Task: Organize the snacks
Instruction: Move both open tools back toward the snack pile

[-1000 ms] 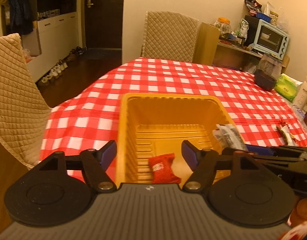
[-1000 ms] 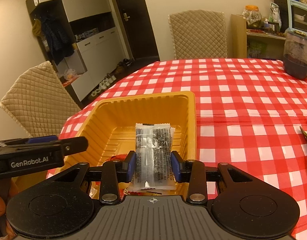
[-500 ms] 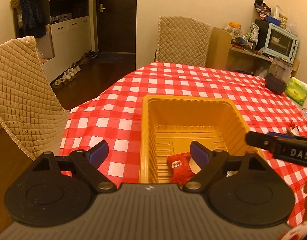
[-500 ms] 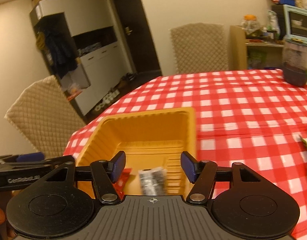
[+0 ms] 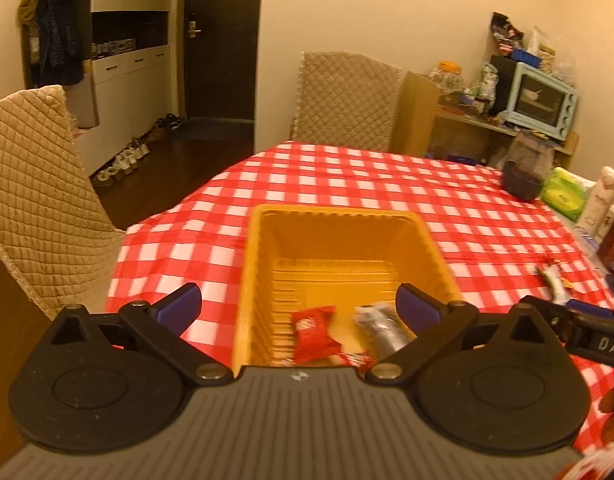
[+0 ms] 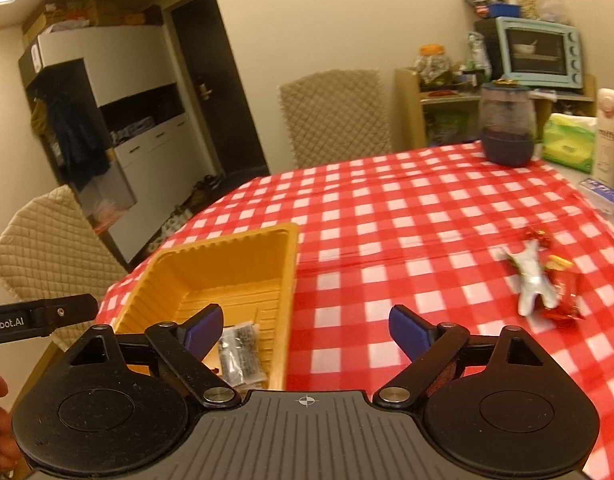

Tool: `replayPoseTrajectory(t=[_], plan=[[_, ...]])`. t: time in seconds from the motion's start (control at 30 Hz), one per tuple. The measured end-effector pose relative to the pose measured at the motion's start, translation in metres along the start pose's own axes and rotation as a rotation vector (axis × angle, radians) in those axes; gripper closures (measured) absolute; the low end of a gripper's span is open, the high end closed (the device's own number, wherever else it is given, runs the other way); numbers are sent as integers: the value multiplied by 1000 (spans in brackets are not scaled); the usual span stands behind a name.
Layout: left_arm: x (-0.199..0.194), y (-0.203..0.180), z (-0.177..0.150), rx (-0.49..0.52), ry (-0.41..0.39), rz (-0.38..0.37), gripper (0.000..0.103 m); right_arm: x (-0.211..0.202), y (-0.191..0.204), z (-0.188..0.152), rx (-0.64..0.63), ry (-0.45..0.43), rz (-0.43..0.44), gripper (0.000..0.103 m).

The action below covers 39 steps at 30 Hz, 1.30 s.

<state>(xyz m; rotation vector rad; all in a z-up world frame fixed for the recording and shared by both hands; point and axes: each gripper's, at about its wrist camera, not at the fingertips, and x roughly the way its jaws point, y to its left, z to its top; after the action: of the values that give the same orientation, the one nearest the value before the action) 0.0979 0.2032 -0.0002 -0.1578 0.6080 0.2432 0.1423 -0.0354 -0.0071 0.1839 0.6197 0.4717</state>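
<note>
An orange plastic tray (image 5: 339,216) (image 6: 223,256) sits on the red checked tablecloth. In its near end lie a red snack packet (image 5: 313,334) and a clear packet of dark snack (image 5: 381,326) (image 6: 239,350). My left gripper (image 5: 299,306) hovers above the tray's near end, its jaws still opening and nothing between them. My right gripper (image 6: 303,326) is over the tray's right rim and the cloth, jaws opening too, empty. To the right on the cloth lie a white packet (image 6: 533,280) and a red packet (image 6: 563,292).
At the table's far right stand a dark jar (image 6: 507,128), a green tissue pack (image 6: 567,140) and a white bottle (image 6: 609,136). Quilted chairs stand to the left (image 5: 31,192) and beyond the table (image 5: 347,100). A blue toaster oven (image 5: 541,100) sits on a shelf.
My right gripper opened and let the clear packet fall into the tray, then swung right toward the loose packets. My left gripper widened and drew back and up from the tray.
</note>
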Motion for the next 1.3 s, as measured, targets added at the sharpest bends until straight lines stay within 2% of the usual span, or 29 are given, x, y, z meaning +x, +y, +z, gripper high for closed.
replayPoseTrajectory(t=[0.23, 0.77, 1.07, 1.3], plan=[[-11, -30, -9, 25, 60, -61, 1, -26, -20, -20, 29, 22, -83, 8], [-22, -99, -25, 66, 83, -195, 1, -71, -95, -48, 128, 8, -225, 7], [-11, -143, -23, 115, 89, -249, 1, -81, -131, -49, 222, -5, -262, 7], [7, -175, -15, 150, 90, -287, 1, -77, -150, -31, 276, -17, -259, 7]])
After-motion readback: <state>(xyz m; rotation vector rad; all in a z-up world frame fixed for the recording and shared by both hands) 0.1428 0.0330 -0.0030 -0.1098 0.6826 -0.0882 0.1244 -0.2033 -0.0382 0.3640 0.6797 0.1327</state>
